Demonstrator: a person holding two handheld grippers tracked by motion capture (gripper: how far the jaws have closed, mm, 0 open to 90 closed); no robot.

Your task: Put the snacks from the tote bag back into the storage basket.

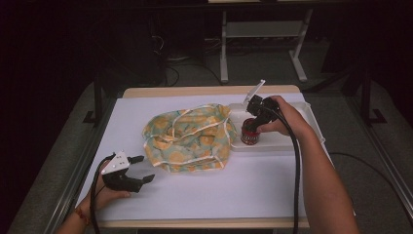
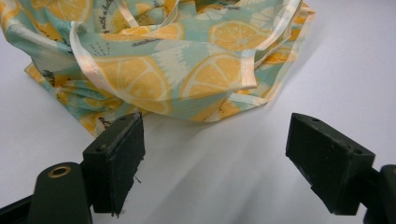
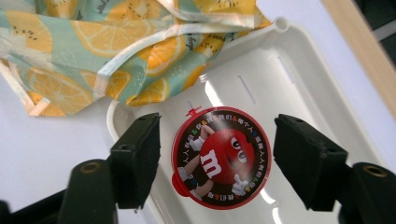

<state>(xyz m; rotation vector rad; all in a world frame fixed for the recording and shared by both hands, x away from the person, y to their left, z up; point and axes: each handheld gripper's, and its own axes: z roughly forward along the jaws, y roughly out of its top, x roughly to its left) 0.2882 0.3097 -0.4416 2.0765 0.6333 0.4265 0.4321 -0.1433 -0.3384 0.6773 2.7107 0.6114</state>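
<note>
we logged a red candy tub [image 3: 221, 157] standing upright in the white tray [image 3: 299, 93] at the right of the table [image 1: 204, 195]. our right gripper [image 3: 217, 163] hung over it, jaws wide on either side of the lid, gaps showing, nothing gripped. a lemon-print cloth bag [image 1: 190, 137] lay crumpled just left of the tray, its edge over the rim. our left gripper [image 2: 215, 163] sat near the bag, jaws wide apart, empty.

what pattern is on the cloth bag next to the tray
Orange slices on pale teal, with cream trim: the cloth bag shows best in the left gripper view.
</note>
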